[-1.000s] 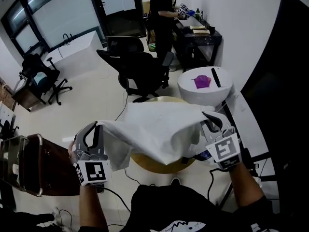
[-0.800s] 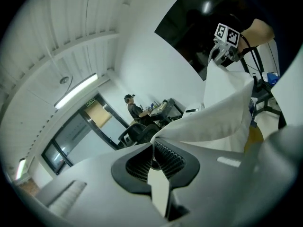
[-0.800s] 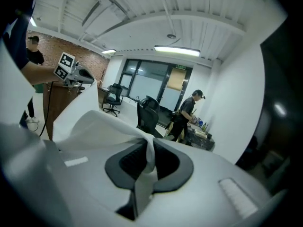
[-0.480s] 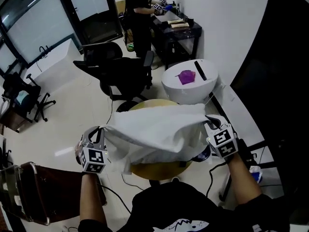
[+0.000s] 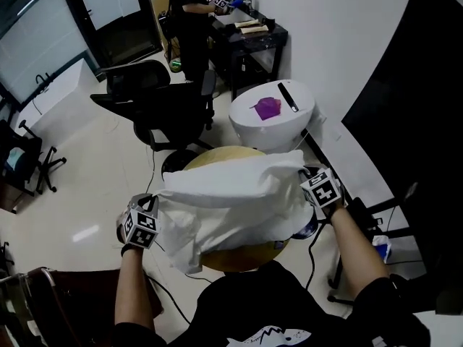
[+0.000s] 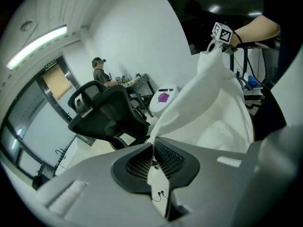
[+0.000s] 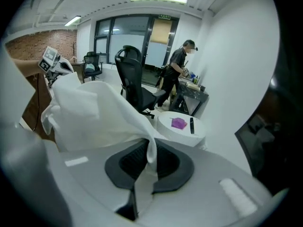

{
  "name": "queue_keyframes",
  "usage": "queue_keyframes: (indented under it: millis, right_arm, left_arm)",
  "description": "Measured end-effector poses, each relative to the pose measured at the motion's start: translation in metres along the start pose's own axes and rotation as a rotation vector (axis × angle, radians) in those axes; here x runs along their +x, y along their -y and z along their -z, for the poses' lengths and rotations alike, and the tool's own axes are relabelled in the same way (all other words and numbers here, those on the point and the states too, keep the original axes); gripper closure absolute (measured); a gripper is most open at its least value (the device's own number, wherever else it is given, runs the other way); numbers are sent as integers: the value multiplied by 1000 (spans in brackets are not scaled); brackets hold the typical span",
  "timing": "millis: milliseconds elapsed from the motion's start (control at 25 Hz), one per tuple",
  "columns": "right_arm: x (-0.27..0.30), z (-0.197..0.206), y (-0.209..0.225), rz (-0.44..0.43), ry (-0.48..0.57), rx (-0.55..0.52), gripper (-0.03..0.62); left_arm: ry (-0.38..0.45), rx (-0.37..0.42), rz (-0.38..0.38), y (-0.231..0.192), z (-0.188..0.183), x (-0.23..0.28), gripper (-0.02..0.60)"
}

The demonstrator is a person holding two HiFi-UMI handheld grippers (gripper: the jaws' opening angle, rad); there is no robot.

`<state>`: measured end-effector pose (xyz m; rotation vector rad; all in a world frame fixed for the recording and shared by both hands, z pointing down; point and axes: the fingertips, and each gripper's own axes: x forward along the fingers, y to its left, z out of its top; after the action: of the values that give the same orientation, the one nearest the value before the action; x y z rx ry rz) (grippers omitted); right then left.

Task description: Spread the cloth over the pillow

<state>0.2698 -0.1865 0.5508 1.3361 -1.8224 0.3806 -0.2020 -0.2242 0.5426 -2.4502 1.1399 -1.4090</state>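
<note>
A: You hold the cloth (image 5: 231, 202) by two corners, stretched between your hands just above the round worktop (image 5: 242, 257). Your left hand-held gripper (image 5: 153, 202) is clamped on one corner. Its own view shows the fabric pinched between the pads.

B: It's the same on your right. The right hand-held gripper (image 5: 305, 173) is closed on the other corner, with a fold of cloth running down through the jaws.

A: I'd judge you're in the laying-down step. The cloth billows low over the worktop, and its near edge hangs off the front rim on your left. I can't pick out the pillow, which is presumably under that white bulge.

B: Agreed, you can't see it from the head view. Next you'd want to bring both corners down evenly with the fabric taut, so it settles flat and centred. Let go only after that.

A: Watch your left side. The cloth hangs lower and bunches there, so you may need to draw that corner outward before you release.
</note>
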Motion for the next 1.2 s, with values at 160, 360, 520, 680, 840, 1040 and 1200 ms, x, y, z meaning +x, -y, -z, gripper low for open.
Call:
queue_keyframes:
  millis: [160,360,520,680,840,1040,1200]
  right_arm:
    - [32,11,5,-30,-65,-15,572]
    - [62,13,13,-63,-112,-100,569]
    - [86,13,18,-65,-148,-178,545]
    - [106,14,21,-77,-183,-234,526]
    - [116,17,22,-86,-183,-258,501]
    - [100,5,37,-69,-110,-213,438]
    - [64,-5,57,-12,-37,-212,404]
  left_arm:
    - [-70,-36,50,6,7,14,577]
    - [-129,-51,51,11,22,30,577]
    - [-161,-70,45,11,29,36,577]
    - [-194,-70,56,14,35,42,577]
    - [-206,-79,61,18,37,44,577]
    - [-204,-81,64,15,39,46,577]
    - [-192,-84,71,16,35,45,577]
